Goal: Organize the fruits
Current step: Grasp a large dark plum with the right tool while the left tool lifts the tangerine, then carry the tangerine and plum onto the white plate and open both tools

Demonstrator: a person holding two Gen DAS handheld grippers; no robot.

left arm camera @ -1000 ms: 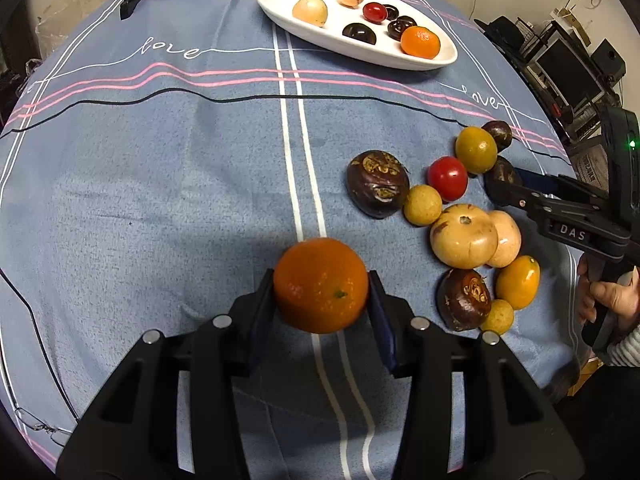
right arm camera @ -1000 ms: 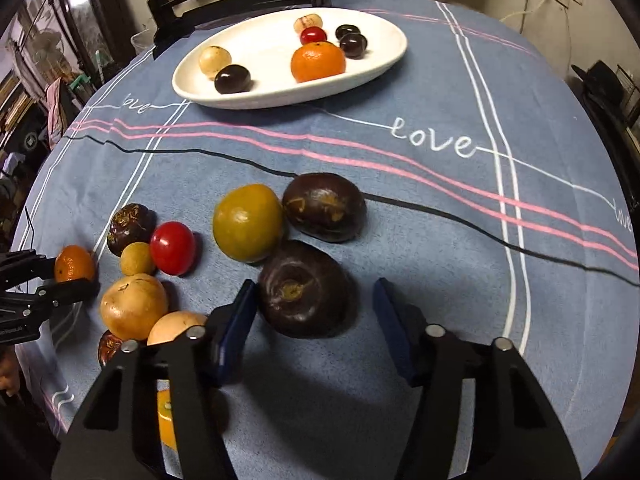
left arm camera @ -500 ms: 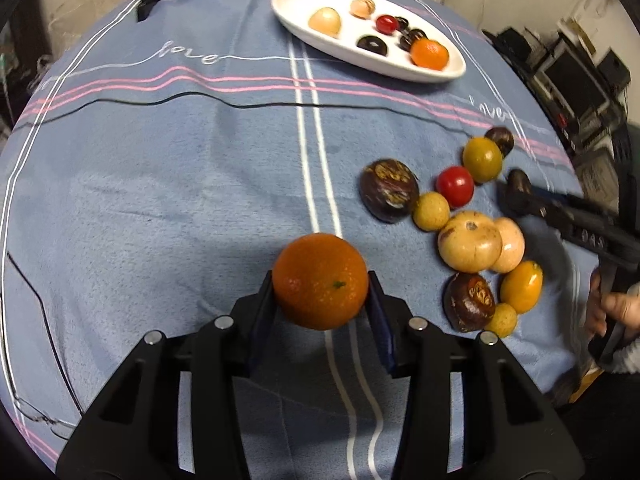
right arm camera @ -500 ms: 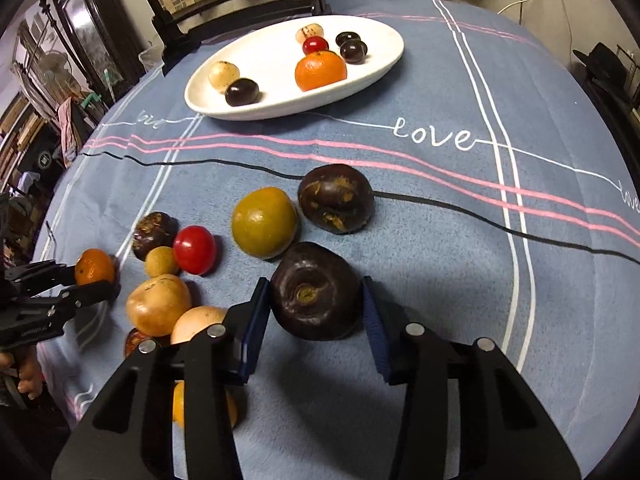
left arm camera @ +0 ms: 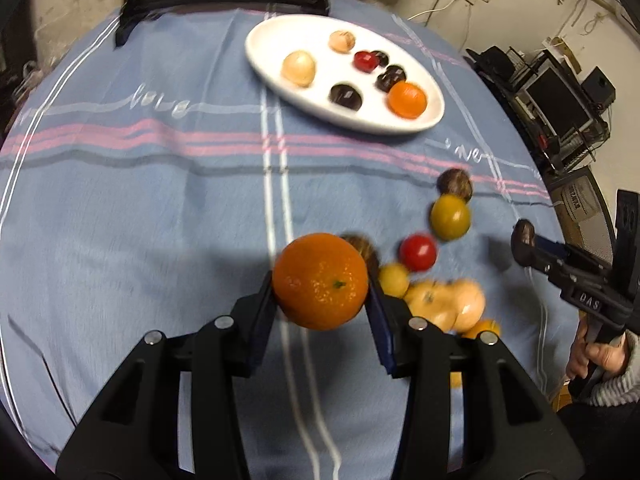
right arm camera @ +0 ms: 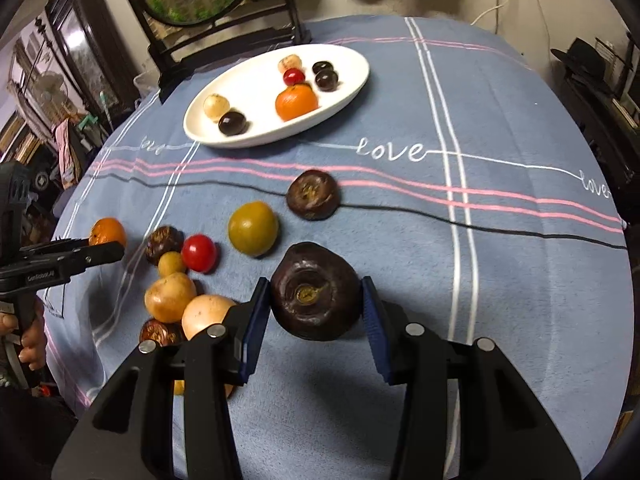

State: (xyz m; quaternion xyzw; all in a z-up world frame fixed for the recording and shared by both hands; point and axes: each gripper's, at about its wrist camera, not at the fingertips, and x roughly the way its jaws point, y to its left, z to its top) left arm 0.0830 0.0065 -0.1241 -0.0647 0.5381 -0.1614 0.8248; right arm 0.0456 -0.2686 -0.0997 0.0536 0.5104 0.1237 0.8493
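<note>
Clearly both hands are mid-carry, fruit lifted and bound for the dish. Largest first: the round table under its blue striped cloth (right arm camera: 520,280) carries a white oval plate (right arm camera: 256,140) near its far edge, already bearing several fruits, with a loose cluster remaining near the near edge. The left gripper (left arm camera: 320,300) is clamped on a round orange tangerine (left arm camera: 320,280); the right gripper (right arm camera: 316,308) grips a dark purple wrinkled fruit (right arm camera: 316,292), both held above the cloth. Next, I judge, each must travel forward over the plate's bare patches and loosen gently so nothing rolls.
</note>
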